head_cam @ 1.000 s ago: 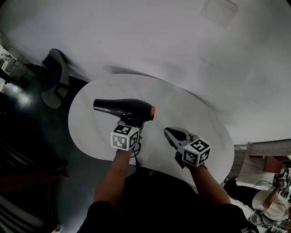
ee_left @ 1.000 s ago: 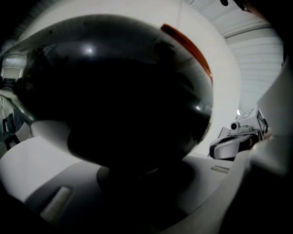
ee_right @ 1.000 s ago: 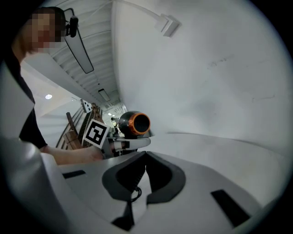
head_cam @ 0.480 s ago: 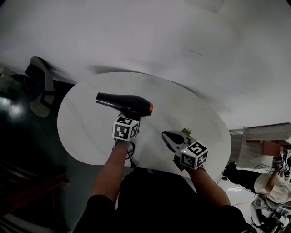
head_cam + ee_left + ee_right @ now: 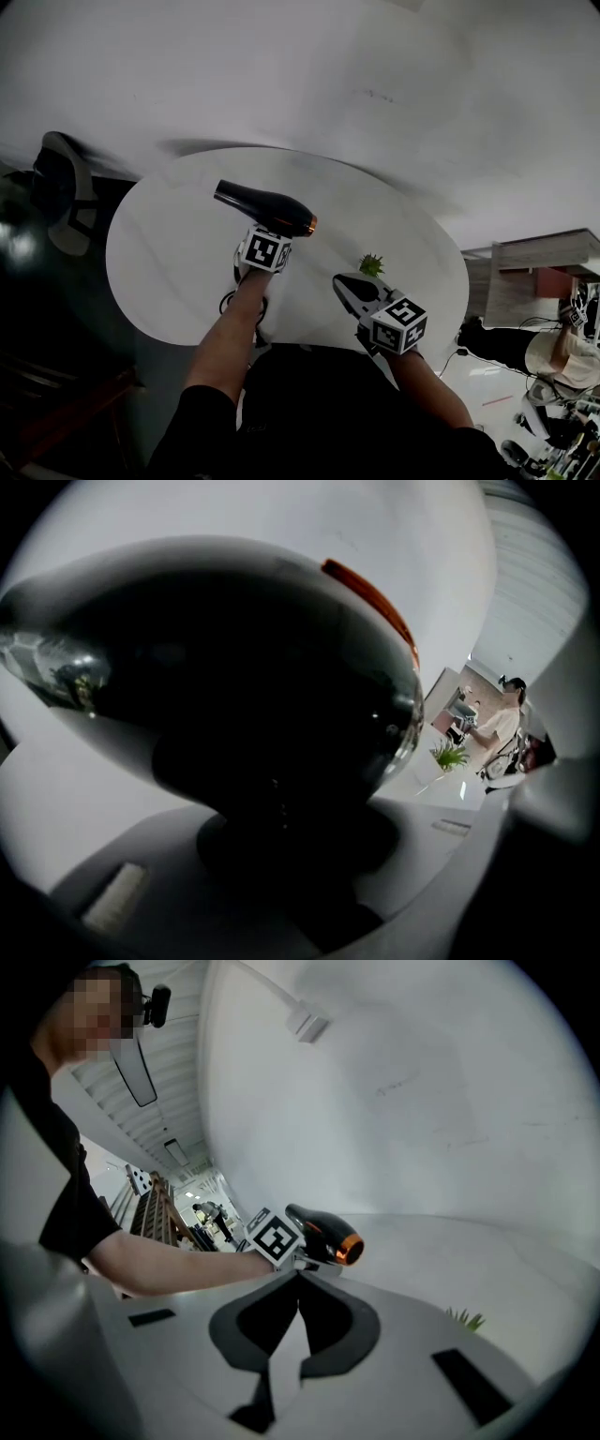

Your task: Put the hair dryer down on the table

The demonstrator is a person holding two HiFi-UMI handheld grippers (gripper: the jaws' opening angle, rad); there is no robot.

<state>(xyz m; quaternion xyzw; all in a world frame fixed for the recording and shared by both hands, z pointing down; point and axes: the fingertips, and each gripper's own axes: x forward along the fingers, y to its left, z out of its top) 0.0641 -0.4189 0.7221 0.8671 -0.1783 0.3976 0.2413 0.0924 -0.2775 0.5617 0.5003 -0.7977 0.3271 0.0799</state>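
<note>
At 9 o'clock from the round white table [image 5: 169, 253] a chair [image 5: 58, 187] stands on the dark floor, well apart from the work.

The hair dryer [image 5: 267, 208] is over the table's middle, its barrel lying from the nozzle at 10 o'clock to the orange-ringed rear at 4 o'clock. The left gripper [image 5: 272, 236] is clenched round the dryer's handle, which fills the gap between the jaws in the left gripper view. Whether the handle's foot already touches the tabletop cannot be told. A dark cord [image 5: 234, 298] trails from below the gripper toward the near rim at 6 o'clock.

As a judgement: the dryer is a stiff, glossy plastic shell, fairly light but top-heavy, with its weight in the barrel. The handle is the sound place to hold it, and it should rest best laid on its side, since it would likely topple if stood upright. The smooth shell may slip in the pads, and the hanging cord could drag it.

At 3 o'clock from the dryer sits a small green plant [image 5: 372, 263]; its pot cannot be made out. No other container shows.

Nearest at 4 o'clock, the right gripper [image 5: 298, 1283] has its jaws pressed together with nothing between them — it hangs idle above the table.
</note>
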